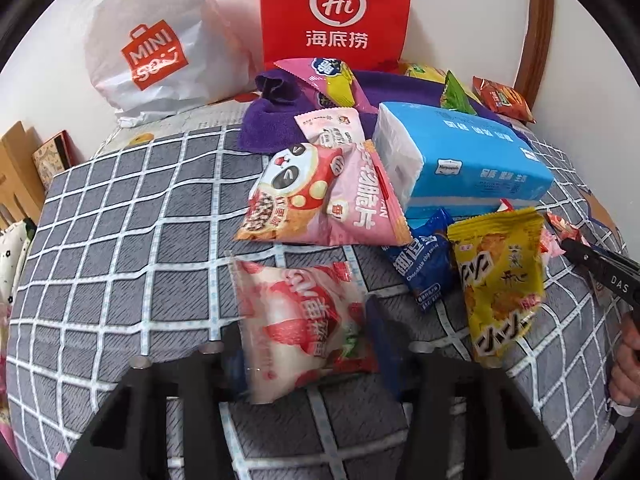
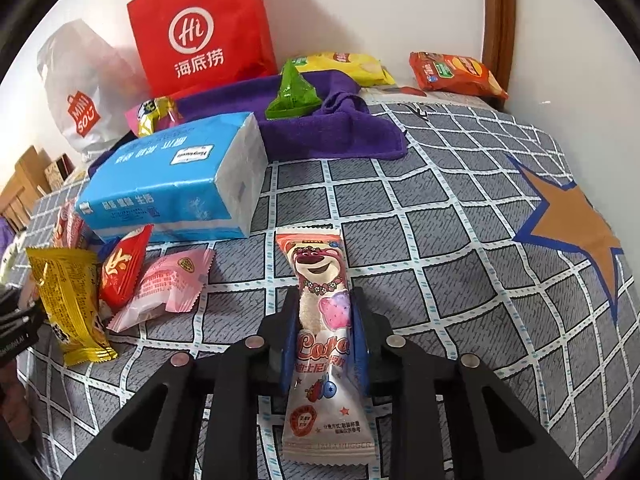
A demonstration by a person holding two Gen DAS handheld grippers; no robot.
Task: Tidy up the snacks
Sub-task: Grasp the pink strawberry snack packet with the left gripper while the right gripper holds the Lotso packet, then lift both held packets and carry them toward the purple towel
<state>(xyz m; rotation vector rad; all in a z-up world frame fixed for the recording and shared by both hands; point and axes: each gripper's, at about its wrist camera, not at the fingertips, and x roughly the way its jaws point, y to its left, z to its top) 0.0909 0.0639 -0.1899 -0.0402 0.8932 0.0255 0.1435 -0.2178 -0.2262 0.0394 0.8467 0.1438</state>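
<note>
Both grippers' fingers (image 1: 376,332) (image 2: 358,320) angled downward, clamped tight.

Blue tissue pack (image 1: 472,160) partly hides the purple towel (image 1: 276,120).

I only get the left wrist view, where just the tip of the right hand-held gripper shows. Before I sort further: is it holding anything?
Observer: Yes. The right hand-held gripper is shut on a pink bear packet, with a pad on each side.
Operator: Which way does the packet lie?
Observer: Lengthwise along the fingers, with the bear end pointing away towards the purple towel.
Operator: What sits behind my yellow packet?
Observer: A red packet and a pale pink packet lie side by side next to the yellow packet.
</note>
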